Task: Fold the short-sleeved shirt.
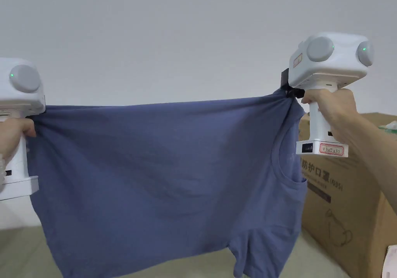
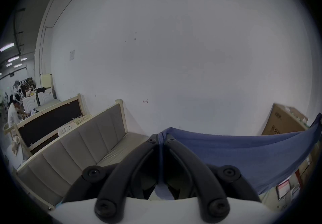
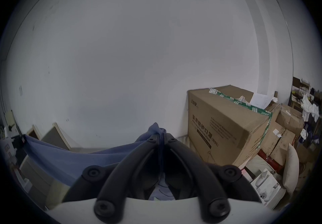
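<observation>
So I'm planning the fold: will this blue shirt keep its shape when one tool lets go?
Probably not. The shirt looks floppy: taut only along the top edge between the left tool and right tool, with its sleeve hanging limp. It seems light, so it would likely swing and bunch.

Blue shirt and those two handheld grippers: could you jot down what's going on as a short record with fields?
item: blue short-sleeved cotton shirt, held up in the air, stretched sideways
left gripper: shut on one shirt corner
right gripper: shut on the shirt near the neckline
neck opening: at the right, in the head view
fold: not yet begun
beside: brown cardboard box, at right
</observation>
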